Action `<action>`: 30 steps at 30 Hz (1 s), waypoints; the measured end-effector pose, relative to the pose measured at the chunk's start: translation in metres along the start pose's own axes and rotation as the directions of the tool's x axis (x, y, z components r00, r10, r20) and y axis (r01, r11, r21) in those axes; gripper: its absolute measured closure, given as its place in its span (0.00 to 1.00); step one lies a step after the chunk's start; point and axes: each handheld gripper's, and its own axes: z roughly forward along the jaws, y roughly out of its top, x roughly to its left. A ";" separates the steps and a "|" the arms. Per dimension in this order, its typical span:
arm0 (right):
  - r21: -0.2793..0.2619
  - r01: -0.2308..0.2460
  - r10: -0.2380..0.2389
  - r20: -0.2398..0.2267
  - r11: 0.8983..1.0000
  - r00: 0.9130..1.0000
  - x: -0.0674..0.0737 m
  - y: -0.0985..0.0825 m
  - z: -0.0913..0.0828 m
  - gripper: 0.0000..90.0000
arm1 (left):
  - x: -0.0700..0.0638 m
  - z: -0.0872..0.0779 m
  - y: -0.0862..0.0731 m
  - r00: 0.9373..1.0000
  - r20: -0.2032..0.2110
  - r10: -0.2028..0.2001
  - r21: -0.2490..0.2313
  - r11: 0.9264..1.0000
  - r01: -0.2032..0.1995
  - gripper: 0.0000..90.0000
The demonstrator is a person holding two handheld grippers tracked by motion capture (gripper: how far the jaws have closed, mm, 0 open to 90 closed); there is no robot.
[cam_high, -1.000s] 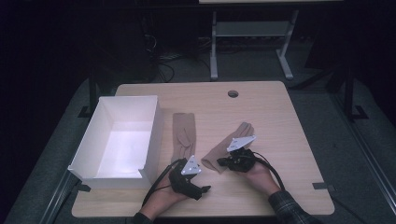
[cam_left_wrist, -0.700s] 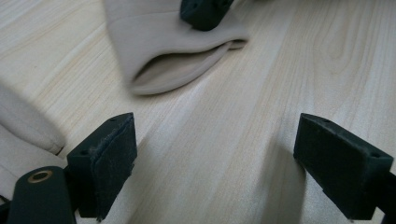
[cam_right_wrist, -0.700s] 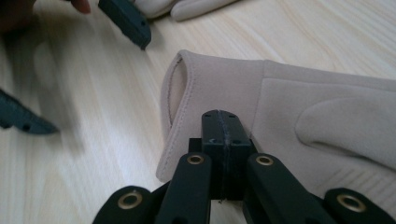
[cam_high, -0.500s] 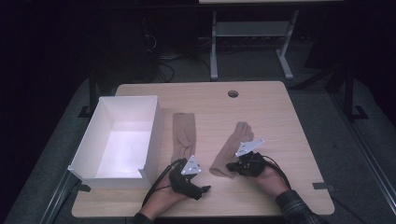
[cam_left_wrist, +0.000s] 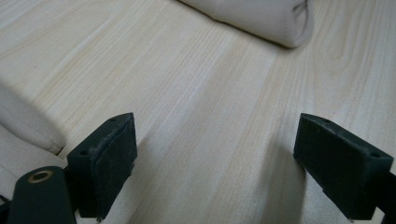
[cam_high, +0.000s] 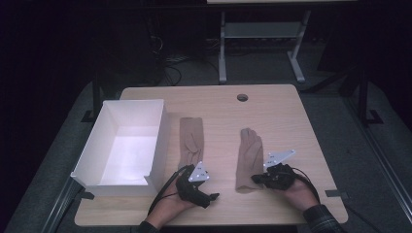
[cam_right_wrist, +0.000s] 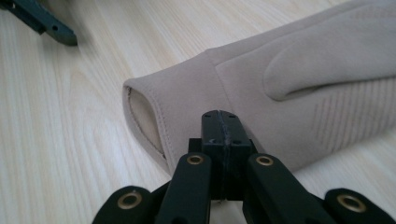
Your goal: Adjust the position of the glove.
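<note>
While 2 gloves lie on the table, the right gripper pinches 1; the left gripper gapes.

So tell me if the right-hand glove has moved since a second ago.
Yes. The right glove swung from slanted to roughly straight, farther from the white box, dragged by the right gripper.

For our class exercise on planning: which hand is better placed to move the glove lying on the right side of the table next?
The right. The right gripper sits shut at the cuff of the right glove, apparently pinching its edge. The left gripper is open over bare table.
</note>
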 end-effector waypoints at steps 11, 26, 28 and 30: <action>0.014 0.011 -0.011 0.019 1.000 1.000 -0.001 -0.018 -0.020 1.00 | -0.001 0.000 0.000 1.000 0.000 -0.011 -0.002 1.000 0.011 0.14; -0.078 -0.001 0.008 0.094 0.997 0.996 -0.031 0.017 -0.011 1.00 | 0.000 0.000 0.000 1.000 0.000 -0.007 0.003 1.000 0.007 0.14; -0.082 -0.003 0.012 0.107 0.997 0.994 -0.034 0.022 -0.008 1.00 | 0.000 0.000 0.000 1.000 0.001 -0.007 0.005 1.000 0.007 0.14; -0.084 -0.009 0.018 0.116 0.996 0.993 -0.039 0.025 -0.004 1.00 | 0.000 0.000 0.000 1.000 0.001 -0.006 0.005 1.000 0.006 0.14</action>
